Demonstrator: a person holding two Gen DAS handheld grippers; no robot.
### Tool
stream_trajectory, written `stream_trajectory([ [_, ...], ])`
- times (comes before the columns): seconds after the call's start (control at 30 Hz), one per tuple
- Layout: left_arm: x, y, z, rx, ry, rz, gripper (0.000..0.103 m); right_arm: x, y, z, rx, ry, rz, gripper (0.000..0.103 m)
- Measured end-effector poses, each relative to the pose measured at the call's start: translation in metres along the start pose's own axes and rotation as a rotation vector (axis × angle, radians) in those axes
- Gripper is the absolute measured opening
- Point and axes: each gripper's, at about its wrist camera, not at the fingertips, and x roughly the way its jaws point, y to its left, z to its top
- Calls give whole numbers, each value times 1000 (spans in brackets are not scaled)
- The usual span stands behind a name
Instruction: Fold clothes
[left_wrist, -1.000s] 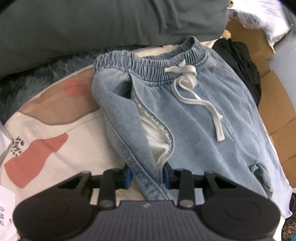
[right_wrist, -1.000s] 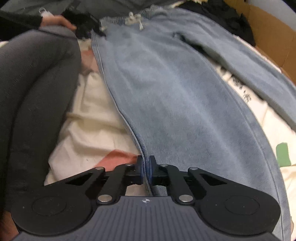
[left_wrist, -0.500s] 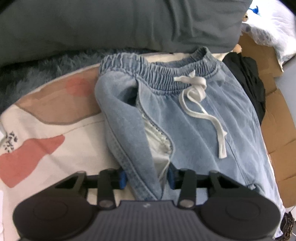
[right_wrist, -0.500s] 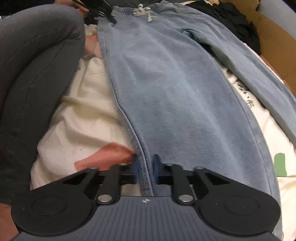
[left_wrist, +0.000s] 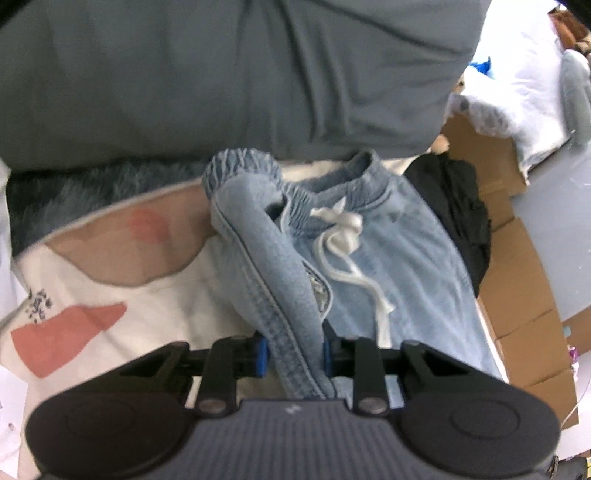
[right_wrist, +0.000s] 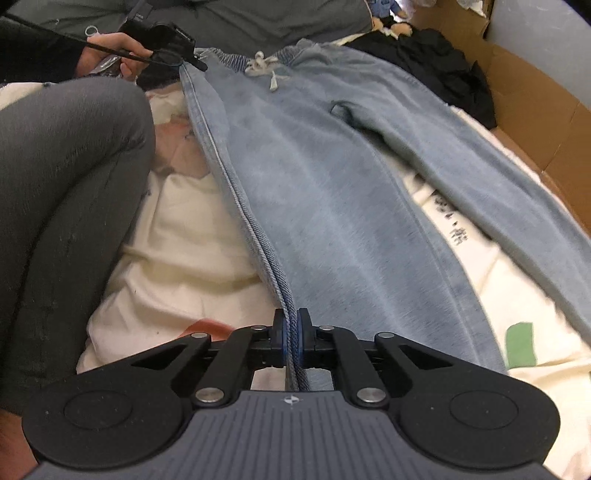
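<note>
Light blue denim trousers (right_wrist: 332, 184) with an elastic waistband and a white drawstring (left_wrist: 343, 236) lie on a cream patterned sheet (left_wrist: 110, 295). My left gripper (left_wrist: 293, 350) is shut on a thick fold of the trousers' side seam near the waist (left_wrist: 266, 277) and lifts it off the sheet. My right gripper (right_wrist: 291, 332) is shut on the same side seam lower down the leg (right_wrist: 258, 240). The seam runs taut between the two grippers. The left gripper shows at the far end in the right wrist view (right_wrist: 173, 40), held by a hand.
A grey pillow or duvet (left_wrist: 221, 74) lies beyond the waistband. A black garment (right_wrist: 443, 70) and cardboard box walls (right_wrist: 535, 110) are on the right. The person's grey-clad leg (right_wrist: 62, 184) is on the left. The other trouser leg (right_wrist: 498, 192) spreads right.
Both grippers have lifted the side seam and pulled it taut. The waist edge has risen and bunched in the left gripper. The right gripper has closed tighter on the seam.
</note>
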Motion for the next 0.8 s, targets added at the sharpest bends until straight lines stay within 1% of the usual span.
stream_trajectory([
  [0.17,-8,-19,8,19,-48,-26,26,-17,-9,15,-31,-27,-34,2],
  [0.5,-8,-65,34,52,-78,-108,25,-46,-47,47,-24,-77,-129,2],
  [0.7,9,-99,49,80,-79,-125,25,-50,-74,61,-6,-104,-172,3],
  [0.8,21,-116,54,105,-66,-125,25,-48,-93,67,11,-113,-199,3],
])
